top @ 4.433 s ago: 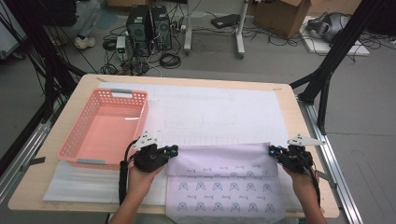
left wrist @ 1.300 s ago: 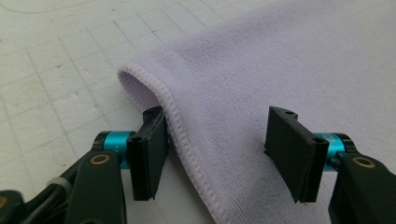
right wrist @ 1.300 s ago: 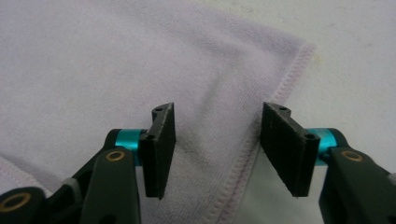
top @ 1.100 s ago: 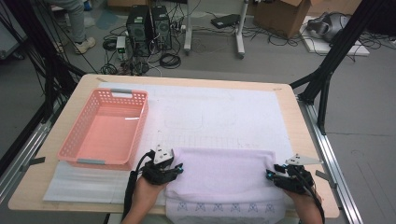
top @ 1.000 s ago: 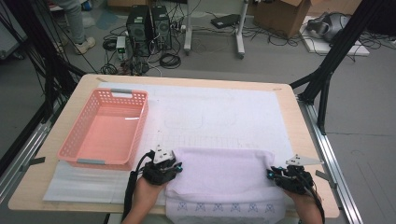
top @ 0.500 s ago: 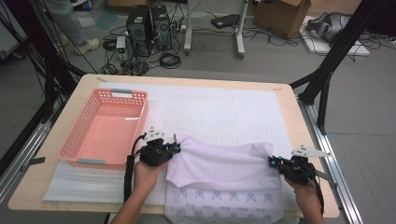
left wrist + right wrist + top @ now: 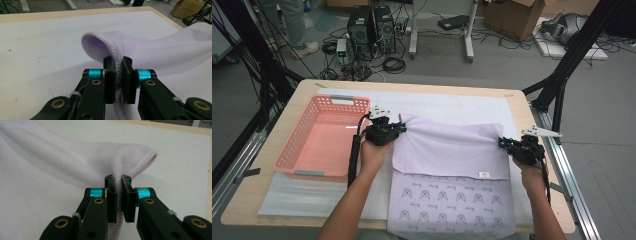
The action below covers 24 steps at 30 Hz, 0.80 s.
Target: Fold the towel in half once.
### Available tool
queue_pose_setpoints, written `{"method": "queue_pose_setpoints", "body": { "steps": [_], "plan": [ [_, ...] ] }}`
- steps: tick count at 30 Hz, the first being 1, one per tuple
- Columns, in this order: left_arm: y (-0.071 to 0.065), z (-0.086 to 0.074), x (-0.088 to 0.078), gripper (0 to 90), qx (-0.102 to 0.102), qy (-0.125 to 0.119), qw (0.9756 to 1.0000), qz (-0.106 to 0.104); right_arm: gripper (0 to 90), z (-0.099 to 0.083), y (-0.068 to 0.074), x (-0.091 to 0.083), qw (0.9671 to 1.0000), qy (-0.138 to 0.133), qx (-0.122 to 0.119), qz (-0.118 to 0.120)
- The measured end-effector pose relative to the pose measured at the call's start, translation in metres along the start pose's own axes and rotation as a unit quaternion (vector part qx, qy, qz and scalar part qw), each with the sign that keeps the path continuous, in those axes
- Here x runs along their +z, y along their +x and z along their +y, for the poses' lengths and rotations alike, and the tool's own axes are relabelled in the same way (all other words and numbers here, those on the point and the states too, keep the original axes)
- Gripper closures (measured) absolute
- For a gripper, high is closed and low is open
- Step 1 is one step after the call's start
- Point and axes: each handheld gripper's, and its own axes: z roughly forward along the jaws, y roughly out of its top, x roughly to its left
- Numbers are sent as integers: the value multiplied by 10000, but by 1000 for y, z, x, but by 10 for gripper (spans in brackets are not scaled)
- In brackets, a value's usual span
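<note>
A lavender towel (image 7: 447,147) lies on the white mat, its plain side folded over and its patterned side (image 7: 447,200) showing nearer the person. My left gripper (image 7: 401,127) is shut on the fold's far left corner and holds it just above the mat beside the basket. In the left gripper view its jaws (image 7: 118,63) have just been closing and pinch the towel's hemmed edge (image 7: 100,42). My right gripper (image 7: 503,144) is shut on the right corner. In the right gripper view the pads (image 7: 117,181) clamp the towel's hem (image 7: 147,157).
A pink plastic basket (image 7: 287,157), with nothing in it, stands at the left on the white mat (image 7: 452,102). The wooden table's edge (image 7: 412,86) runs behind. Black frame legs, cables and computer cases stand on the floor beyond.
Both grippers have risen and moved away from the person, carrying the towel's edge with them. The plain layer now reaches farther up the mat and more of the patterned side shows.
</note>
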Motion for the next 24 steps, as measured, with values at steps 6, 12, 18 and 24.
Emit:
{"method": "queue_pose_setpoints", "body": {
  "steps": [6,12,18,24],
  "plan": [
    [17,-7,17,826,-292,-9,9994,164,845,17,-5,22,9998,106,-97,-157],
    [20,-13,26,808,-392,144,9989,194,843,22,-8,40,9990,221,3,-399],
    [13,-19,22,596,-442,113,9987,245,702,14,-6,51,9971,365,350,-568],
    [0,-24,10,512,-310,162,9993,112,616,11,-3,38,9976,307,365,-502]
  ]
}}
